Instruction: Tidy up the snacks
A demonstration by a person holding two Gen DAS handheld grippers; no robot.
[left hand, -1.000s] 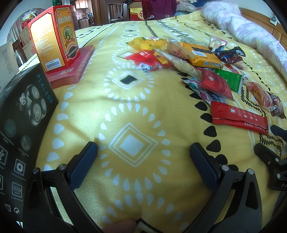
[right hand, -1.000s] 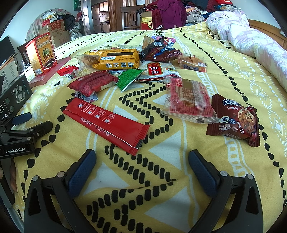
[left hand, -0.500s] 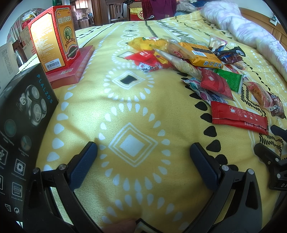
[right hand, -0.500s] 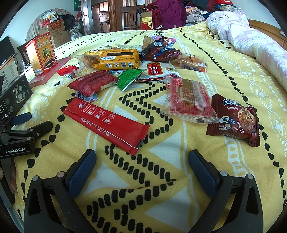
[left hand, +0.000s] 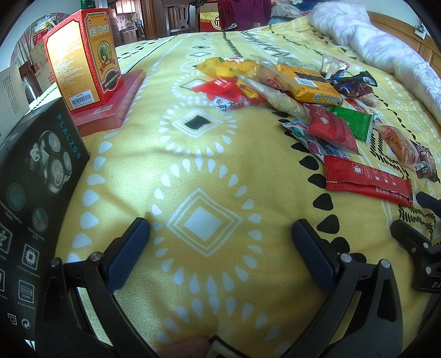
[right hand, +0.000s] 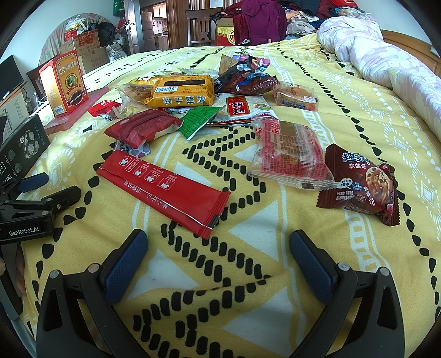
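Note:
Several snack packets lie scattered on a yellow patterned blanket (right hand: 275, 247). Nearest my right gripper (right hand: 217, 246) is a long red sachet (right hand: 162, 190), just ahead and left of its open, empty fingers. Further right lie a clear red-printed pastry pack (right hand: 289, 154) and a brown cookie packet (right hand: 361, 184). Behind are an orange biscuit pack (right hand: 180, 91), a green packet (right hand: 201, 119) and a dark red packet (right hand: 143, 129). My left gripper (left hand: 220, 234) is open over bare blanket (left hand: 204, 170), with the red sachet (left hand: 366, 181) off to its right.
A black shaver box (left hand: 30, 198) stands at the left, beside a red-and-gold carton (left hand: 82, 55) on a flat red box (left hand: 115, 102). A rolled pink quilt (right hand: 391, 63) lies at the far right. Chairs and piled clothes (right hand: 261, 19) stand beyond the bed.

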